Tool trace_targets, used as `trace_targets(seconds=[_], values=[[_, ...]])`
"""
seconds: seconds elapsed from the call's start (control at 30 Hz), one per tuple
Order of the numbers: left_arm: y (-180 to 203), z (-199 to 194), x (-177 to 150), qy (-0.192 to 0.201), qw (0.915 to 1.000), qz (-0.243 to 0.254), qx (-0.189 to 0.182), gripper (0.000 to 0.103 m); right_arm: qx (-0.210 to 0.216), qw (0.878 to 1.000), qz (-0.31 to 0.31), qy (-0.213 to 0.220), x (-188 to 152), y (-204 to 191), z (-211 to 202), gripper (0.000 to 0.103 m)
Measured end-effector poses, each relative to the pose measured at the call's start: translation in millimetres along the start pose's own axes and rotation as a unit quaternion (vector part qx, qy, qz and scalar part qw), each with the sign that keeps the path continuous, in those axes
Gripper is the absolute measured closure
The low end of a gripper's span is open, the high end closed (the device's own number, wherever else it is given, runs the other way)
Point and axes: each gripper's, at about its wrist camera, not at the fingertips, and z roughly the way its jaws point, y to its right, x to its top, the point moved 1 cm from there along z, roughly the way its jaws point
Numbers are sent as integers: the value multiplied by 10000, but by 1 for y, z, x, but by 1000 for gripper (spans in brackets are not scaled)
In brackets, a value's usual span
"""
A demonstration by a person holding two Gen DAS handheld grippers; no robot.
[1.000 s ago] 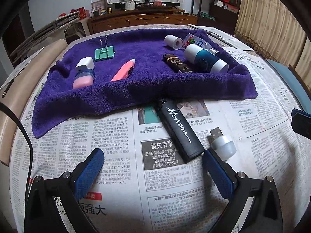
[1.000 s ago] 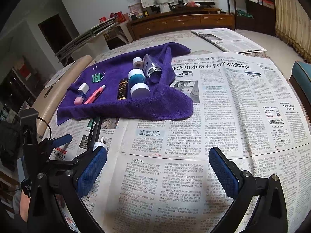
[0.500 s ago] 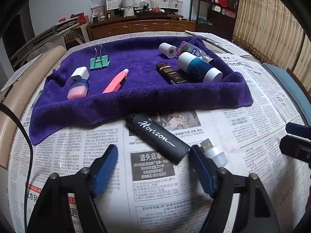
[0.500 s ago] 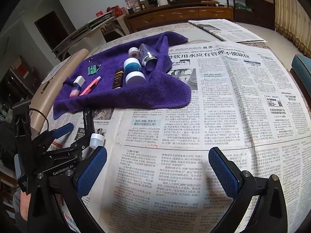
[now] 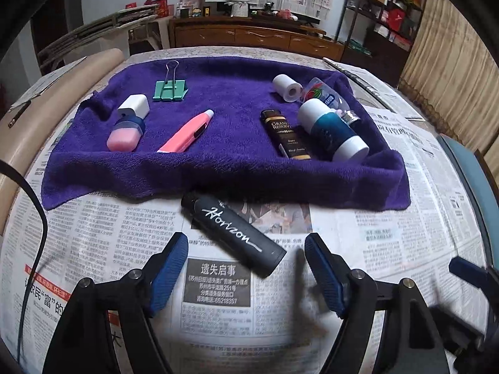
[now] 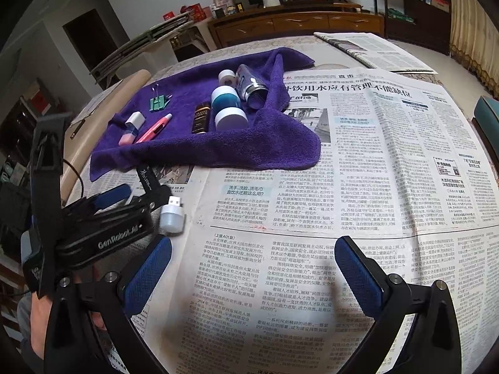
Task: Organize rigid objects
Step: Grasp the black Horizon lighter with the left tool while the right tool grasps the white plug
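A black stick marked "Horizon" lies slanted on the newspaper just below the purple towel. My left gripper straddles its near end. Its jaws are opening and the pads stand clear of the stick. In the right wrist view the left gripper sits at the left with the black stick and a white USB light beside it. My right gripper is open over bare newspaper. On the towel lie a green binder clip, a pink eraser, a pink pen, a brown box and a teal bottle.
A white roll and a clear tube lie at the towel's far right corner. Newspaper covers the round table, with a folded paper at the back. A black cable runs along the left edge. A blue chair stands at the right.
The left jaws came in from their widest around the black stick's near end. The left view rolled, so the stick lies more slanted. The USB light has dropped out of the left view.
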Motion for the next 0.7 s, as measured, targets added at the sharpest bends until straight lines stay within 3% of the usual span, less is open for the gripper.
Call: trace_targets(seconds=[0.2,0.37,0.7], values=[[-5,7,4,14,9986,-129,508,27,-86,9999,-99,-50,-3,0,1,0],[-24,-1,-7,8,9983,-135,559,20,-80,10000,-55,-19,-2,4,-2,0],[-40,-4,-12,94,9989,32,461,19,-70,9999,-135,-35,-4,-1,-3,0]])
